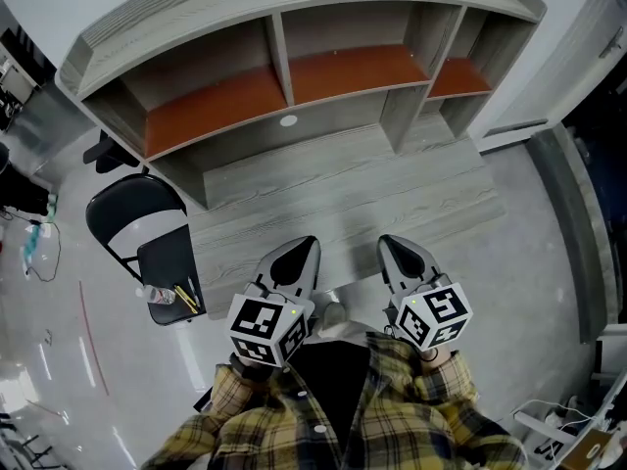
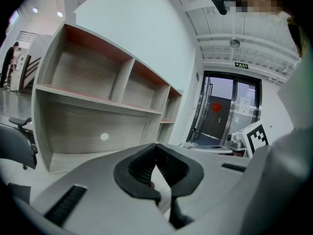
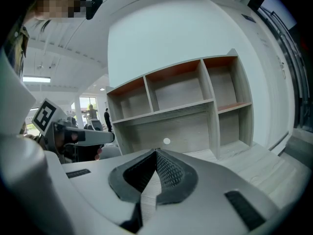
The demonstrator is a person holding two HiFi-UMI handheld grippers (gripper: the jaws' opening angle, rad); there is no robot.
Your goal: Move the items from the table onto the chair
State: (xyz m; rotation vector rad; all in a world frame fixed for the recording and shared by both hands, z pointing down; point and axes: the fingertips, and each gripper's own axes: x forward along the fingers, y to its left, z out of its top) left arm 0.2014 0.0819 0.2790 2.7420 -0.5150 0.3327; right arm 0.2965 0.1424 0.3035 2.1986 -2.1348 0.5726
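A small clear plastic bottle (image 1: 160,295) is lying on its side on the seat of the black folding chair (image 1: 168,258), right at the seat's front edge. A couple of thin yellow sticks (image 1: 186,297) are lying just beside it on the same seat. They are looking like pencils, though they are too small here to be sure.

Just to the right of the chair, the pale grey wooden bench (image 1: 333,199) is standing with its grey-and-orange shelf unit (image 1: 294,76) at the back. No item is showing on either, so the moving is looking finished.

Further right of the chair, the left claw (image 1: 306,246) and the right claw (image 1: 387,243) are hovering side by side above the bench's near edge. Each has its jaws pressed together with nothing between them.

The risk from here is sitting on the chair itself. The bottle is resting on its round side at the lip of the seat, so a nudge to the chair, perhaps from a leg or a claw passing close to it, could be sending the bottle rolling off onto the floor. The light yellow sticks could be sliding off with it, since the seat is offering no raised rim.
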